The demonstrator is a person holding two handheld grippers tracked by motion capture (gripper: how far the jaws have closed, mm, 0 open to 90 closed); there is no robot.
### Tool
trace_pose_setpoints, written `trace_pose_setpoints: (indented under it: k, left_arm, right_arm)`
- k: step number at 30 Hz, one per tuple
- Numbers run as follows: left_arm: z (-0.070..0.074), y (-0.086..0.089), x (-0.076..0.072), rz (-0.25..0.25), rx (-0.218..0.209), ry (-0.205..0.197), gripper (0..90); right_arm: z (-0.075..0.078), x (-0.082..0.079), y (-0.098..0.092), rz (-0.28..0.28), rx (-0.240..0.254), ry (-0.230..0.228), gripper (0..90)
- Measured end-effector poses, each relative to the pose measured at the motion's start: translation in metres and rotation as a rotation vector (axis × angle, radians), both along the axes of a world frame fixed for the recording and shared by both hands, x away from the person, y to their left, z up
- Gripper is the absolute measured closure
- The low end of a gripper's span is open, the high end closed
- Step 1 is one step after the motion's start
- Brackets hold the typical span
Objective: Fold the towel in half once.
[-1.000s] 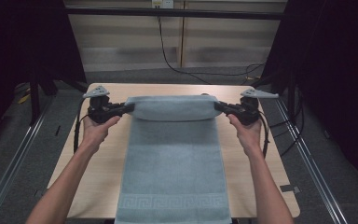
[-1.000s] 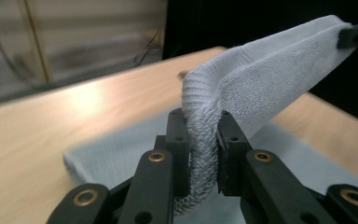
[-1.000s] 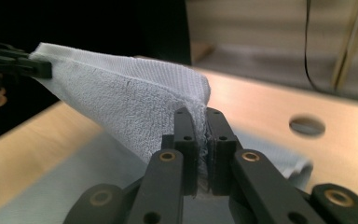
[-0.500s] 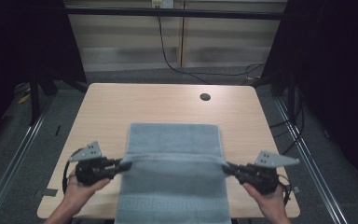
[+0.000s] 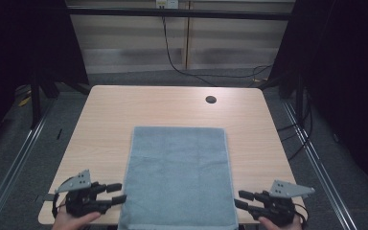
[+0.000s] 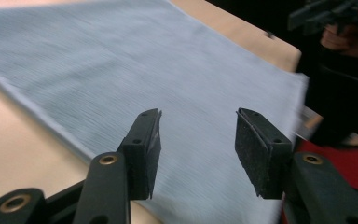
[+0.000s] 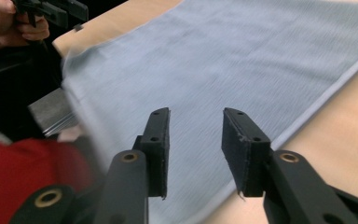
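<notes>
A grey-blue towel (image 5: pixel 179 172) lies flat on the light wooden table (image 5: pixel 124 110), folded over on itself, and runs to the near edge. My left gripper (image 5: pixel 120 191) sits at the towel's near left corner. Its jaws have just been opening and nothing is pinched between them; in the left gripper view (image 6: pixel 198 126) the towel (image 6: pixel 144 65) lies beyond the pads. My right gripper (image 5: pixel 237 198) is at the near right corner. Its jaws have also just been opening, with a clear gap (image 7: pixel 196 123) above the towel (image 7: pixel 242 60).
A round cable hole (image 5: pixel 211 99) sits in the far part of the tabletop. Black cables (image 5: pixel 172 52) trail over the floor behind the table. Metal rails (image 5: pixel 14 158) run along both sides. The far half of the table is bare wood.
Both hands drew the towel's far edge toward the near edge, folding it over. Both grippers then let go, and the towel now lies flat.
</notes>
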State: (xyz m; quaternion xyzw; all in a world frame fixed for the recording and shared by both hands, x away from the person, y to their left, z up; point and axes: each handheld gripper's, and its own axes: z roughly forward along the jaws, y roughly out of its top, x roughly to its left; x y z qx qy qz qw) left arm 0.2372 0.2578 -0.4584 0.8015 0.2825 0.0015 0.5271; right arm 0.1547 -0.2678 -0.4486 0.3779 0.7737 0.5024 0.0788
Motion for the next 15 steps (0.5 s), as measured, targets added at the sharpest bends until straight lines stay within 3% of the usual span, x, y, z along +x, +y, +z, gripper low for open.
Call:
trace_pose_setpoints:
  k: [2, 4, 6, 7, 9, 12, 15]
  left_arm:
    - [-0.005, -0.005, 0.028, 0.038, 0.01, 0.019, 50.9]
    - [-0.014, -0.016, 0.064, 0.087, 0.08, 0.04, 49.9]
    - [-0.019, -0.024, 0.091, 0.097, 0.11, 0.079, 47.8]
    - [-0.022, -0.03, 0.108, 0.132, 0.158, 0.057, 47.3]
    - [-0.026, -0.036, 0.135, 0.16, 0.166, 0.09, 44.7]
    - [-0.029, -0.043, 0.165, 0.191, 0.208, 0.086, 41.4]
    - [-0.036, -0.042, 0.191, 0.288, 0.18, 0.106, 37.9]
  right_arm:
    - [-0.003, 0.025, 0.004, 0.0, -0.029, -0.001, 59.2]
    - [-0.008, 0.056, 0.008, -0.015, -0.056, 0.007, 56.1]
    - [-0.012, 0.093, 0.011, -0.036, -0.092, 0.021, 54.8]
    - [-0.014, 0.105, 0.01, -0.049, -0.1, 0.023, 53.0]
    - [-0.019, 0.141, 0.008, -0.094, -0.099, 0.039, 51.3]
    - [-0.025, 0.178, 0.006, -0.146, -0.126, 0.06, 47.1]
    - [-0.032, 0.212, 0.003, -0.214, -0.144, 0.074, 43.7]
